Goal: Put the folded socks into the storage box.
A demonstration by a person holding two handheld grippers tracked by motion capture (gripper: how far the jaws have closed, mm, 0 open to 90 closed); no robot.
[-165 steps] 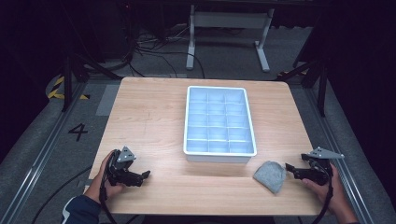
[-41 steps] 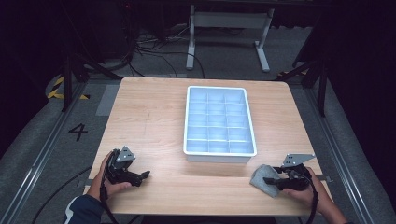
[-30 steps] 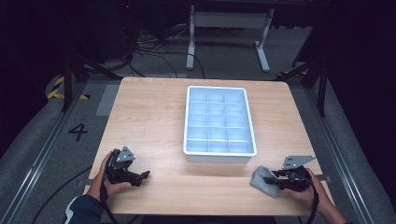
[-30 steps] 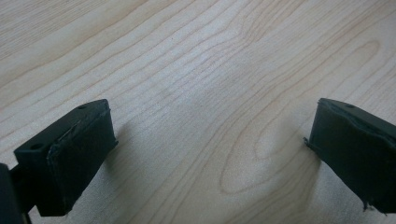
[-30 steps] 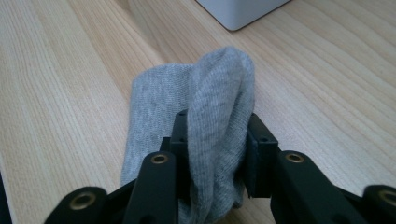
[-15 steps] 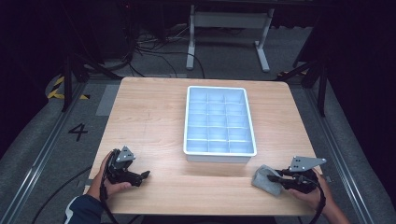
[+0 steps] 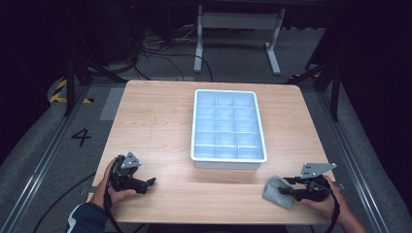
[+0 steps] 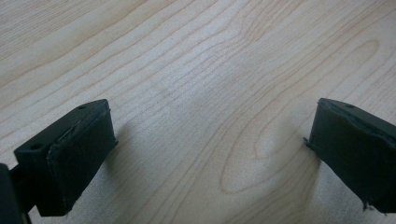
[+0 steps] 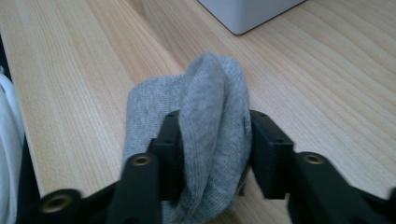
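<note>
gripping looks half-done on the right gripper [image 9: 212,154]: its jaws have just been opening, and the grey cloth [image 9: 205,121] sits bunched between them, a fold standing up with the pads [image 9: 271,149] close on either side. can't tell if they're pressing it now or merely flanking it, so i'd call the hold unconfirmed.

cloth location: near edge of the table [image 7: 160,116], on the right, just in front of the near right corner of the white divided tray [image 7: 228,160], lying on the wood and apart from the tray wall.

left gripper [image 8: 210,154] is parked at the near left edge, jaws wide apart, only bare wood between them.

to do this step well, my read:
- re-close on the thick folded ridge, not a single loose layer, or it'll slip out on lift.
- keep the pads [image 9: 168,144] low, near the wood, so both layers get caught.
- lift straight up first, then move toward the tray; dragging will unfold it.
- if a tail hangs, it could snag the tray rim, so clear the wall with margin.
- left gripper could pin or tuck the loose end if needed.
</note>
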